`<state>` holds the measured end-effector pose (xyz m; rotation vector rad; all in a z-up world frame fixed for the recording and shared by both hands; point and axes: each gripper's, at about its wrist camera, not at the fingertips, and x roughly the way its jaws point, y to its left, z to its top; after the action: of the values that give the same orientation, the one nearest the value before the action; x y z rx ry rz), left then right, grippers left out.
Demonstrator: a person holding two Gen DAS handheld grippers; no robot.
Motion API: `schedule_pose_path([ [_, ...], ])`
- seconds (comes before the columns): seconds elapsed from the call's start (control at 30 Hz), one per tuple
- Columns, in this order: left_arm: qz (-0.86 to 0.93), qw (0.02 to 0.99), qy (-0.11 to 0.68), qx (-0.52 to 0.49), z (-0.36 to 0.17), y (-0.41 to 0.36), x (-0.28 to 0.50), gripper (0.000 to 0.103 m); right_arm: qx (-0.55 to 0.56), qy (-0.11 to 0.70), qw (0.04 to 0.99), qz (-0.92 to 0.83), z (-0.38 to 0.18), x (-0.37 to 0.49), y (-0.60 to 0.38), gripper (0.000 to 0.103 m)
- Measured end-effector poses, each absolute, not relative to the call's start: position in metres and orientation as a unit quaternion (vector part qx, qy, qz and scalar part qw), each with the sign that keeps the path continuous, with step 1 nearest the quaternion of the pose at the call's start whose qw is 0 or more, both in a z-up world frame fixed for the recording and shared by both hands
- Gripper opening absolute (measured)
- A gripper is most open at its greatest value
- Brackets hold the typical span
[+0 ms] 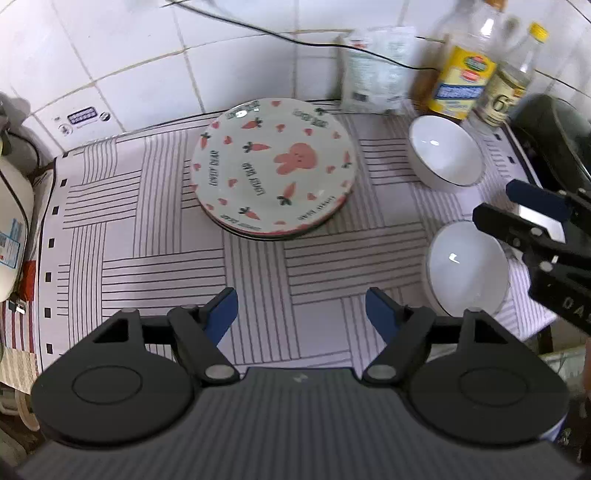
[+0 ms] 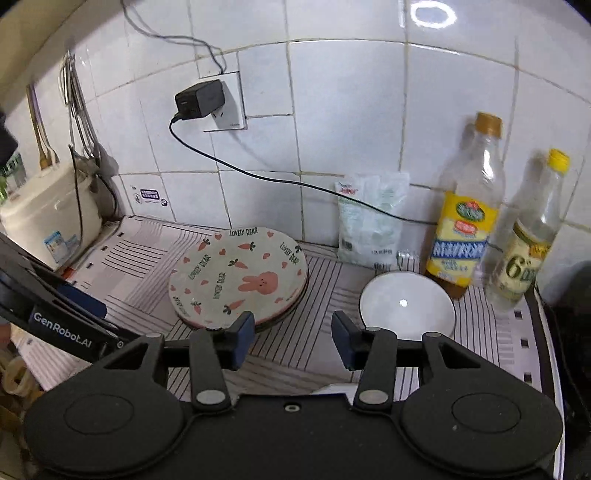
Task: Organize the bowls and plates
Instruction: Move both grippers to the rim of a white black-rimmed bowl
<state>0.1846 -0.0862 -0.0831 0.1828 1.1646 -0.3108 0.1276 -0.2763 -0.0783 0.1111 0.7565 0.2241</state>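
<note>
While my left fingers (image 1: 301,314) and right fingers (image 2: 293,339) both stand wide, holding nothing, I count two white bowls, far (image 1: 445,153) and near (image 1: 467,267), both empty, right of the plate stack (image 1: 273,168) on the counter (image 1: 147,221).

Both views are evenly and fairly brightly lit from above: a ring-shaped lamp glare (image 2: 433,15) sits high on the glossy tiles (image 2: 343,107), and each white bowl (image 1: 445,153) (image 1: 468,268) carries a small bright highlight. Shadows are soft and short, lying under the plates (image 1: 273,171) and beside the bottles (image 2: 466,206). Fisheye distortion bends the tile lines and darkens the corners, and the bottles and bag (image 1: 375,70) look smeared and soft towards the edges.
</note>
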Motion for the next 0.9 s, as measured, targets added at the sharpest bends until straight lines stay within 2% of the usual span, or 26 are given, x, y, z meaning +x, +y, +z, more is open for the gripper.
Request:
schedule_pose_path([
  [0.13, -0.148, 0.821, 0.542, 0.096, -0.075, -0.096, 0.172, 0.078, 0.063, 0.359, 0.925, 0.104, -0.071, 0.110, -0.290, 0.062],
  [0.2, -0.152, 0.823, 0.538, 0.100, -0.071, -0.101, 0.165, 0.086, 0.059, 0.354, 0.928, 0.099, -0.069, 0.101, -0.295, 0.067],
  [0.4, -0.165, 0.827, 0.524, 0.118, -0.066, -0.119, 0.150, 0.087, 0.040, 0.354, 0.929, 0.100, -0.075, 0.080, -0.305, 0.074],
  [0.9, -0.184, 0.814, 0.525, 0.167, -0.107, -0.160, 0.147, 0.088, 0.072, 0.390, 0.914, 0.081, -0.128, 0.064, -0.333, 0.074],
])
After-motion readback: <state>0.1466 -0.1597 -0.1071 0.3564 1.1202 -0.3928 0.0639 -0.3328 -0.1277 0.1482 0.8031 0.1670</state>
